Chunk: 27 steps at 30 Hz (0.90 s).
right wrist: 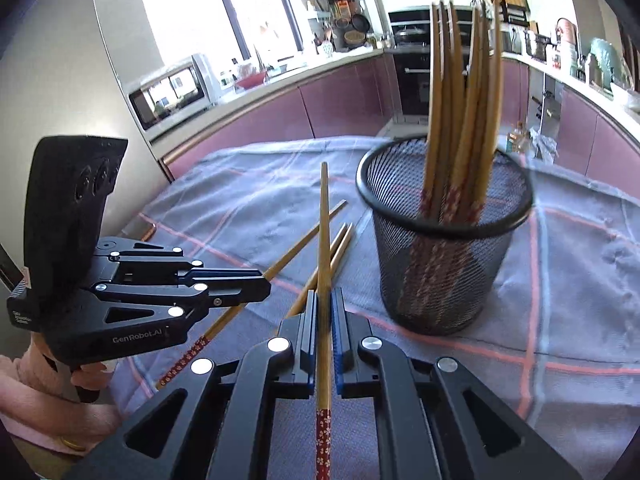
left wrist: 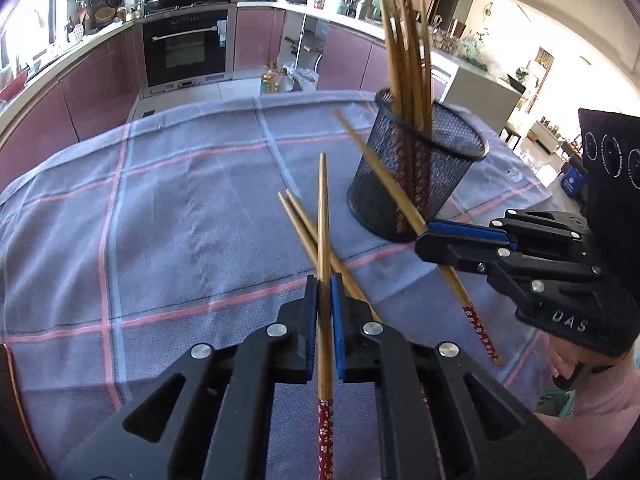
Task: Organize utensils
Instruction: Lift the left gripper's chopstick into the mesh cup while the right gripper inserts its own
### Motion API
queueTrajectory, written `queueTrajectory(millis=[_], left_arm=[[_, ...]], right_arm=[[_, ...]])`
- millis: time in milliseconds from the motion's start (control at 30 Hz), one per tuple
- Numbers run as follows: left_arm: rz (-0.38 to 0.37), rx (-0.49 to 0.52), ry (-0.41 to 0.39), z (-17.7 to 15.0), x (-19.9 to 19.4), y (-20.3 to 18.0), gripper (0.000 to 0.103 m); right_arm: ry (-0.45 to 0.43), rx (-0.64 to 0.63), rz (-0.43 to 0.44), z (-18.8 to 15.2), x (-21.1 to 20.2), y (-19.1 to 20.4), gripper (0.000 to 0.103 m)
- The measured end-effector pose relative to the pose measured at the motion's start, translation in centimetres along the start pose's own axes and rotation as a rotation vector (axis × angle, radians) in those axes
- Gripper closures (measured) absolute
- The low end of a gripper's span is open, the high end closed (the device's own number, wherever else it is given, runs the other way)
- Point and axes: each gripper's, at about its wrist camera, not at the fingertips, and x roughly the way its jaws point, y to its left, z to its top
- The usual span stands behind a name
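Chopsticks (left wrist: pixel 323 216) | left wrist: 2 loose (left wrist: pixel 298 220) | right wrist: microwave (right wrist: pixel 170 94)

Open cloth at frame left — clutter toward the mesh cup

In the left wrist view the checked cloth (left wrist: pixel 160 220) over the surface lies bare across the left and centre. At right the mesh cup (left wrist: pixel 416 172) stands upright, its chopsticks (left wrist: pixel 404 60) rising high. Two loose chopsticks (left wrist: pixel 304 224) lie just before it — the right hand-held gripper (left wrist: pixel 424 240) crowds the lower right.
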Motion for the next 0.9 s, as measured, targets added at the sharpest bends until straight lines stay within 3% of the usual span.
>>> queueTrajectory(millis=[400, 900], left_arm=[[-0.134, 0.026, -0.16, 2.8, -7.0, -0.6, 0.095], [-0.203, 0.019, -0.319, 7.6, -11.5, -2.1, 0.095]], right_arm=[[-0.177, 0.043, 0.01, 2.2, -5.8, -1.5, 0.097], [-0.305, 0.014, -0.008, 5.5, -9.5, -2.0, 0.097]])
